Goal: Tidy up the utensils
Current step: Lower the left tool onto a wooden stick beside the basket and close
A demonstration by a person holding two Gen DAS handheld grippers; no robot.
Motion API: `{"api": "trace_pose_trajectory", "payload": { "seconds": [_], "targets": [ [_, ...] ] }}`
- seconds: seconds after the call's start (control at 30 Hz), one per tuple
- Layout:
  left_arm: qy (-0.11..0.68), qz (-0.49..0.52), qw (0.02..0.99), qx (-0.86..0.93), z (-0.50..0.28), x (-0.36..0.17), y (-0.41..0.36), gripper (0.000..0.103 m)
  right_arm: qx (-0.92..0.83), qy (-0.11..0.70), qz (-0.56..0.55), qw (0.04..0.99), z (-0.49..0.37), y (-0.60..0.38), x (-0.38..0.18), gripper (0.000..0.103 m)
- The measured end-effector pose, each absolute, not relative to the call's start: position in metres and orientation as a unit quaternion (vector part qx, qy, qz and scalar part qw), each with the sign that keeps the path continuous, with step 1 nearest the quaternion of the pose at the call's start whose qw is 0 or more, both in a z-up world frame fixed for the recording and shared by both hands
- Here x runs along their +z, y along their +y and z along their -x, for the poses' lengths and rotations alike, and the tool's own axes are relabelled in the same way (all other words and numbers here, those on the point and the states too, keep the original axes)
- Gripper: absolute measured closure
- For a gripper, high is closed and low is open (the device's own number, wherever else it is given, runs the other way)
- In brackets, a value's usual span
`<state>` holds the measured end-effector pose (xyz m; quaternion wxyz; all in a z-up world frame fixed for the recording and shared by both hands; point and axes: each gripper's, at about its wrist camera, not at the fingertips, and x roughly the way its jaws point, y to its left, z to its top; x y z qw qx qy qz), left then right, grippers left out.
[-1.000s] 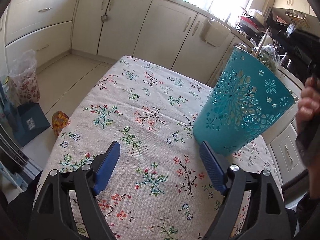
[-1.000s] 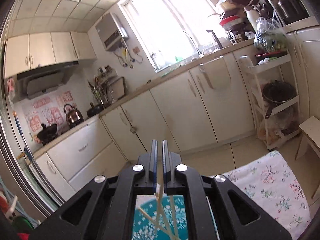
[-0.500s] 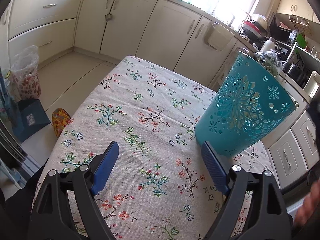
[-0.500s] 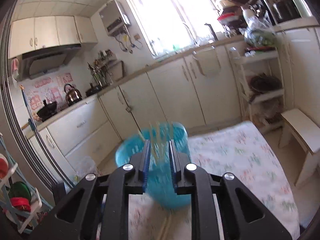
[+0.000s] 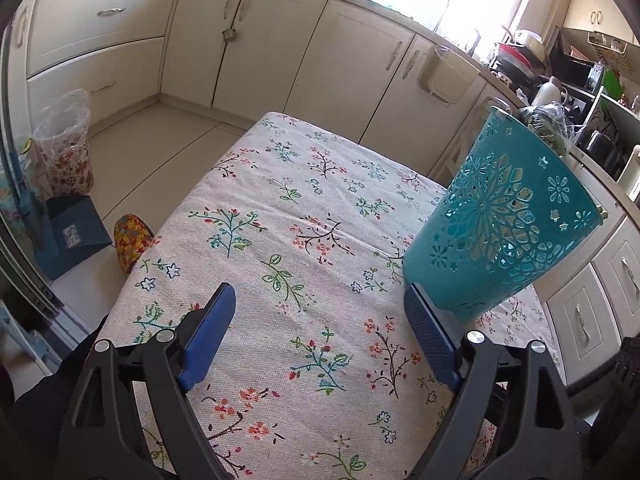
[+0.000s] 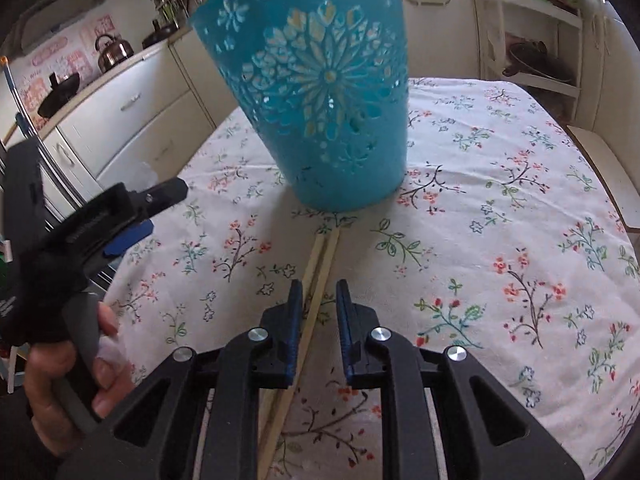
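Note:
A teal perforated basket (image 5: 504, 220) stands on the floral tablecloth (image 5: 304, 216); it also shows in the right wrist view (image 6: 324, 92). A pair of wooden chopsticks (image 6: 316, 276) lies on the cloth, its far tips at the basket's base, running back between my right fingers. My right gripper (image 6: 318, 312) is slightly open around the chopsticks, just above them, not clamping. My left gripper (image 5: 320, 316) is wide open and empty, its right finger beside the basket's base. It also shows at the left of the right wrist view (image 6: 132, 216).
Cream kitchen cabinets (image 5: 280, 48) surround the table. A lined bin (image 5: 64, 148) and a blue box (image 5: 68, 232) stand on the floor at left. A white shelf rack (image 6: 532, 40) and a stool (image 6: 604, 176) stand beyond the table's far right edge.
My right gripper swung down from high above the basket to the tabletop and opened a little. The chopsticks now lie on the cloth. The left gripper barely moved.

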<state>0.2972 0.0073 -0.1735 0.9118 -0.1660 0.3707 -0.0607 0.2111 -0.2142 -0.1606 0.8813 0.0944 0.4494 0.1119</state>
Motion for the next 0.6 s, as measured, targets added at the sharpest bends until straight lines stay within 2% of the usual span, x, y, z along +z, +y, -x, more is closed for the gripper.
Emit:
{"api": "trace_pose_trajectory", "payload": {
  "seconds": [0.17,0.33,0.6],
  "targets": [
    [0.371,0.176,0.91,-0.063,-0.297,-0.175,0.01,0.021,0.099,0.457,-0.051,0.882,-0.209,-0.208,-0.165,0.095],
    [0.375,0.173,0.909,-0.066,-0.298,-0.176,0.008,0.02,0.085,0.454,-0.046,0.886,-0.191,-0.23,-0.165,0.096],
    [0.413,0.033,0.9,-0.134,-0.274,-0.173,-0.068,0.02,0.083,0.429,-0.108,0.893,-0.166,-0.272,-0.171,0.096]
  ]
}}
